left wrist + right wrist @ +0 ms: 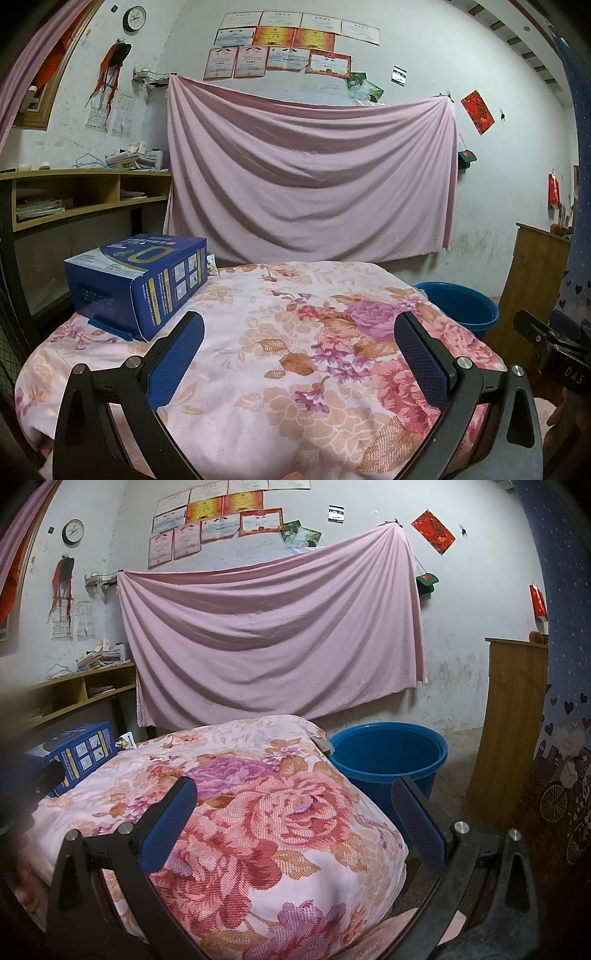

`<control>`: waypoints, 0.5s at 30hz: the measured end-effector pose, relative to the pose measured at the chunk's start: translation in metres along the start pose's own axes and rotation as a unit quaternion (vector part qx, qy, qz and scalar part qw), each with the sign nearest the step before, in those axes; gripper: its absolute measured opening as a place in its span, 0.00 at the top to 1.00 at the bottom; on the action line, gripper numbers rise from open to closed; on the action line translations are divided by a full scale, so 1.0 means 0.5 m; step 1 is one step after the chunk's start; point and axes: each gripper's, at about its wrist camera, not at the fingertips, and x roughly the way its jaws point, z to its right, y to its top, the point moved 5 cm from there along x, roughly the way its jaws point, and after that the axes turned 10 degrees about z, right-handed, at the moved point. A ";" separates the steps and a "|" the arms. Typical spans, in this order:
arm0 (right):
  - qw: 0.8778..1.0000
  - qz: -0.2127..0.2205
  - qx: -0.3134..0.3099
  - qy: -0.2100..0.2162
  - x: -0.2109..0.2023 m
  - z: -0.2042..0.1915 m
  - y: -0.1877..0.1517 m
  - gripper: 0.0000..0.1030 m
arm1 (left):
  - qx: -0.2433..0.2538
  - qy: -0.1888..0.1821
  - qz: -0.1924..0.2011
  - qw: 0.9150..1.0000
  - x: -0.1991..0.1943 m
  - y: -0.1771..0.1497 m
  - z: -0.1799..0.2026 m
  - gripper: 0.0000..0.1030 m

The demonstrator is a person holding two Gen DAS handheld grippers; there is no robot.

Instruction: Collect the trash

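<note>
A blue cardboard box [136, 284] lies on the floral cloth-covered table [280, 332] at the far left; it also shows in the right wrist view [75, 755]. A small wrapper [125, 740] lies just behind it. A blue bucket [388, 757] stands on the floor past the table's right edge, also in the left wrist view [458, 306]. My left gripper [299, 354] is open and empty over the table, right of the box. My right gripper [295, 819] is open and empty over the table's right part.
A pink sheet [310, 177] hangs on the back wall. A wooden shelf unit [81, 195] with papers stands at the left. A wooden cabinet [506, 723] stands at the right beside a blue patterned curtain [561, 664].
</note>
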 end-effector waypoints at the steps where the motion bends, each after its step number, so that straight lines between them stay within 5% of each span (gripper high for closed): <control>1: 1.000 0.000 0.001 0.000 0.000 0.000 0.000 0.00 | 0.001 0.000 0.000 1.000 0.000 0.000 0.000 0.02; 15: 1.000 -0.001 0.001 -0.001 0.001 0.004 0.001 0.00 | 0.002 0.001 0.000 1.000 0.000 -0.001 0.000 0.02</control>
